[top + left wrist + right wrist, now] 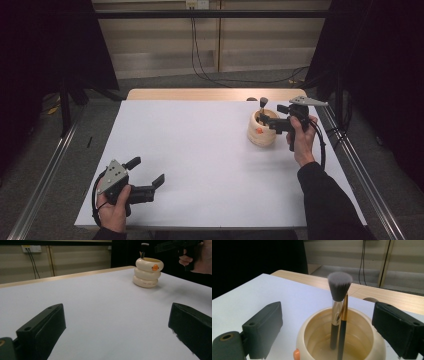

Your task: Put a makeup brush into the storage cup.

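Left gripper (150, 179): held in the person's left hand (114, 207) at the near left corner of the table (190, 165); jaws spread wide, nothing between them, bare tabletop ahead in the left gripper view.

Table: white top; a strip of pale wood runs along its far edge.

Right hand (302, 140): comes in from the near right, grasping the right gripper's handle beside the right edge of the table.

Right gripper (264, 120): poised over the holder's mouth, pointing toward the left edge; jaws stand wide apart, one to each side of the brushes, pads clear of both, gripping nothing.

Holder (362, 327): cream, ringed like three stacked doughnuts, with an orange mark on its side; stands upright near the far right corner, well apart from the left gripper.

Makeup brush (339, 292): dark handle, silver ferrule, grey bristle head upward; stands inside the holder, its head rising between the right gripper's open jaws.

Thin brush (343, 322): black and gold handle, leaning against the makeup brush inside the holder; its tip is hidden behind the bristles.
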`<act>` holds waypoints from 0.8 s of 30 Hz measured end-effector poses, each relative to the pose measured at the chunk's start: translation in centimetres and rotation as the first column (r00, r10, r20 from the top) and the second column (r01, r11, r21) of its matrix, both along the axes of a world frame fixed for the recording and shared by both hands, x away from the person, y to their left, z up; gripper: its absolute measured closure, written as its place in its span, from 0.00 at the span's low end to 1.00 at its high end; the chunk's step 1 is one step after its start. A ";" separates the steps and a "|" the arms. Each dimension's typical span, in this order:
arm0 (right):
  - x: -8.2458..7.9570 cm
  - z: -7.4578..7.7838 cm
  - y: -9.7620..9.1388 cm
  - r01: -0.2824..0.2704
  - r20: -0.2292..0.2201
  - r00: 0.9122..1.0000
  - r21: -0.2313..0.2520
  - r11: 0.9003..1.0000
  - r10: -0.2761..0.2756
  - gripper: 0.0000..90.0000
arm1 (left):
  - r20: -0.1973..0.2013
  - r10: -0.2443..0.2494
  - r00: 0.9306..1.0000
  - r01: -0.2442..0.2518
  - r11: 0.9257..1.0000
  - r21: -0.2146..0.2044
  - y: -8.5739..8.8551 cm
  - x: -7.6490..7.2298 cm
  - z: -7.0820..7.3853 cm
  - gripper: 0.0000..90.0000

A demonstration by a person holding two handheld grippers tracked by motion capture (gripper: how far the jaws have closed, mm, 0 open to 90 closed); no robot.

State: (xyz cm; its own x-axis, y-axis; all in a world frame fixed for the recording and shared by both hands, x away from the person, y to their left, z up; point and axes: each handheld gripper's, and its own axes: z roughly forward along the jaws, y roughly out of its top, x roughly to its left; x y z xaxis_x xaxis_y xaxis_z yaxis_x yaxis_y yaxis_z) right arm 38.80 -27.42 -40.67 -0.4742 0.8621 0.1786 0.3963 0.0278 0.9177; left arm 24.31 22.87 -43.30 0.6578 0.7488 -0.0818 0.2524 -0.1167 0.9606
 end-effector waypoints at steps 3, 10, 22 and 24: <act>-0.2 0.1 -0.1 0.000 0.011 1.000 0.016 1.000 0.000 0.07 | -0.001 0.004 1.000 -0.004 1.000 0.003 0.1 0.0 0.0 0.01; -1.4 -0.2 -0.4 0.034 0.042 0.999 -0.016 0.999 -0.033 0.02 | 0.000 0.010 1.000 -0.010 1.000 0.000 0.0 0.0 0.0 0.01; -4.5 -0.1 -0.5 0.052 0.092 0.995 -0.048 0.997 -0.047 0.02 | 0.004 0.010 1.000 -0.010 1.000 0.001 0.0 -0.1 0.0 0.01; -4.9 -0.1 -0.5 0.052 0.093 0.995 -0.047 0.998 -0.047 0.02 | 0.004 0.012 1.000 -0.012 1.000 -0.005 -0.1 -0.1 0.0 0.01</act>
State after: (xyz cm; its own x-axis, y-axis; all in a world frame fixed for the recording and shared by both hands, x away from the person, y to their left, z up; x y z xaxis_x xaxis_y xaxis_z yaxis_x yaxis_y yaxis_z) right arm 33.86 -27.91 -40.77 -0.4430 0.8917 0.0929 0.3124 0.0564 0.9483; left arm 24.24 22.82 -43.27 0.6489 0.7564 -0.0831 0.2498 -0.1086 0.9622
